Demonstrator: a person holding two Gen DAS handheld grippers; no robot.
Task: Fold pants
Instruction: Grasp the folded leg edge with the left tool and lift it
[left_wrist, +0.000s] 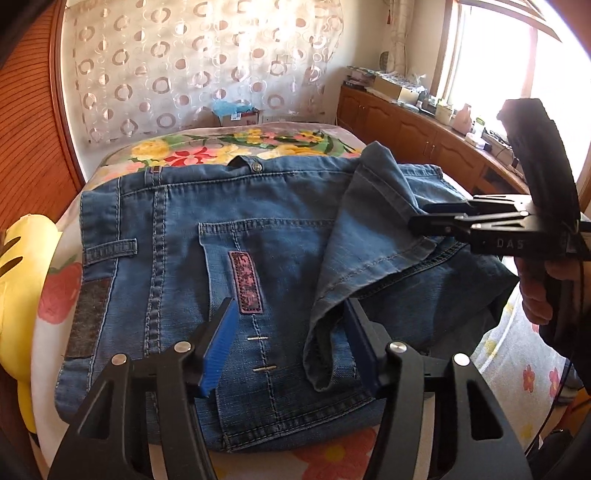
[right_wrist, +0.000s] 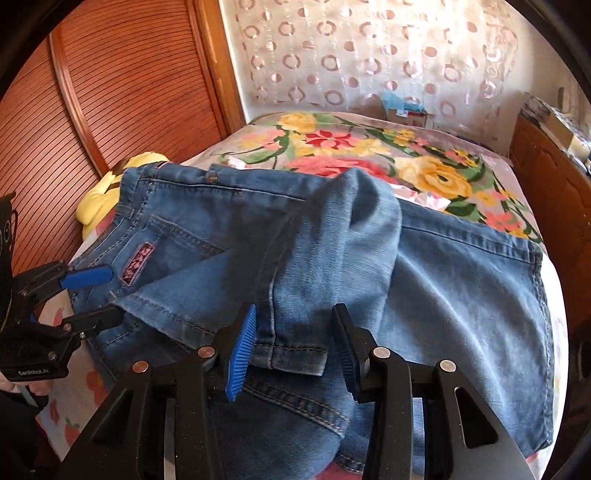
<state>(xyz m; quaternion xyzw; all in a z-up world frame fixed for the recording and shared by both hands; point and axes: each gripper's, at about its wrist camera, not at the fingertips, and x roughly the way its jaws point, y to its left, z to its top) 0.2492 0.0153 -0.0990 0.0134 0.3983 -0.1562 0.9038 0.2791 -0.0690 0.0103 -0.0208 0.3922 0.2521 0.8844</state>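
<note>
Blue jeans lie flat on the bed, back pocket with a pink patch facing up. One leg is folded back over the seat, its hem toward me. My left gripper is open just above the pocket; the hem's left corner sits between its fingers, beside the right pad. In the right wrist view, my right gripper is open around the hem's other end, the pads not pressing it. Each gripper shows in the other's view: right gripper, left gripper.
A floral bedspread covers the bed under the jeans. A yellow cushion lies at the left edge. A slatted wooden wardrobe stands on the left, and a low wooden cabinet under the window on the right. A hand holds the right gripper.
</note>
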